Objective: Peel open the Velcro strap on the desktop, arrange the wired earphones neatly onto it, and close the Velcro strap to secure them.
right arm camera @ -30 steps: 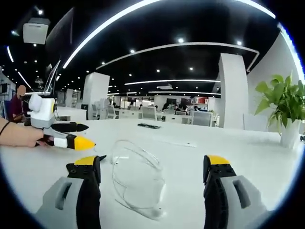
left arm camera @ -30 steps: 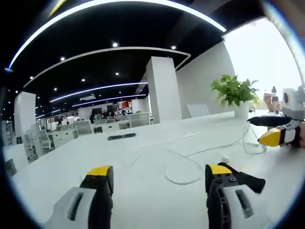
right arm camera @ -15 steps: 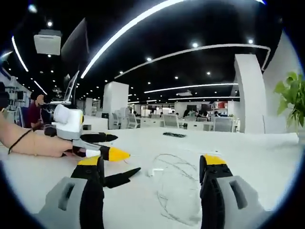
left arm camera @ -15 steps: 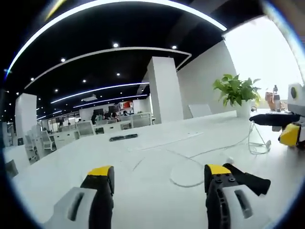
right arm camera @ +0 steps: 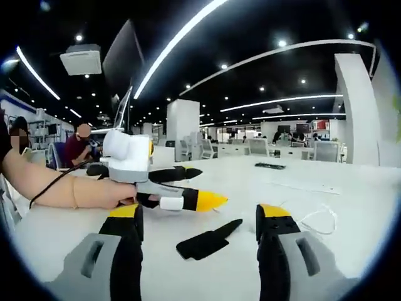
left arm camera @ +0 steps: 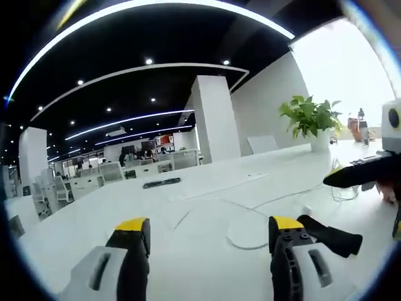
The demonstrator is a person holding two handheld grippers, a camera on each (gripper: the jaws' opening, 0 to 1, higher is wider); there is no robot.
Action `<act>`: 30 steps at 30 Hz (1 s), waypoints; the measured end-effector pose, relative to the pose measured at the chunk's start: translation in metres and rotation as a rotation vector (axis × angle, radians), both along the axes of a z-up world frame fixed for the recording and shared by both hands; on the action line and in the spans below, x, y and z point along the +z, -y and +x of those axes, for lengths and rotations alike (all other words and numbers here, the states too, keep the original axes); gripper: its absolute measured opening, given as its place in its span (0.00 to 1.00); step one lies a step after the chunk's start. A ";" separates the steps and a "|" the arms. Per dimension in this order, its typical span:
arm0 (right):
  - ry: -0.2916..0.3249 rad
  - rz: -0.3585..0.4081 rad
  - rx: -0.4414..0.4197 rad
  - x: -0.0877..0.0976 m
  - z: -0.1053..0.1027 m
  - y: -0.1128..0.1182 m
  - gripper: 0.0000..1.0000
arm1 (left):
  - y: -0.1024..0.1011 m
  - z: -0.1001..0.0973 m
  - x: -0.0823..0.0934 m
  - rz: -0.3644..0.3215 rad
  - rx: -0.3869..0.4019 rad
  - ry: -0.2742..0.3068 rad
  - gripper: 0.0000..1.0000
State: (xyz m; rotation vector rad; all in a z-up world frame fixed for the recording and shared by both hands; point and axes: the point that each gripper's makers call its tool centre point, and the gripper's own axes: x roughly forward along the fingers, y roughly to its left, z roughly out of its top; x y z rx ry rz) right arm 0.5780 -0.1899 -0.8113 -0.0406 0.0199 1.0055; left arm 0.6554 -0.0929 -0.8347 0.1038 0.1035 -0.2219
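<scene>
Velcro strap (right arm camera: 208, 239) flat on tabletop (right arm camera: 351, 263) between right gripper (right arm camera: 199, 216) jaws, spread; earphones (left arm camera: 263, 219) ahead of left gripper (left arm camera: 207, 227), jaws released.

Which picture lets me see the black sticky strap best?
The right gripper view. There the whole Velcro strap lies flat on the white desk, between that gripper's jaws. In the left gripper view, the strap is half hidden behind that gripper's right jaw.

Black strap (right arm camera: 207, 239) lies between the right gripper's (right arm camera: 199, 216) yellow-tipped jaws, on a white desk (right arm camera: 351, 200). White cable (right arm camera: 321, 217) sits just right of them. The left gripper (right arm camera: 195, 186), off to the left, has one black jaw and one yellow-tipped, white-banded jaw. In the left gripper view: green plant (left arm camera: 311, 115) in a white pot ahead-right, white cable (left arm camera: 250, 233) ahead.
</scene>
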 end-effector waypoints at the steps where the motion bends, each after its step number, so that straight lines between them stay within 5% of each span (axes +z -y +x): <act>1: -0.005 0.006 -0.001 0.000 0.002 -0.001 0.72 | 0.000 0.000 0.000 -0.001 -0.001 0.000 0.79; 18: -0.145 -0.047 0.017 -0.024 0.016 -0.014 0.66 | 0.003 -0.001 0.006 -0.061 -0.033 0.016 0.80; 30: -0.166 -0.095 0.011 -0.033 0.018 -0.015 0.65 | 0.010 -0.004 0.004 -0.047 -0.068 0.006 0.81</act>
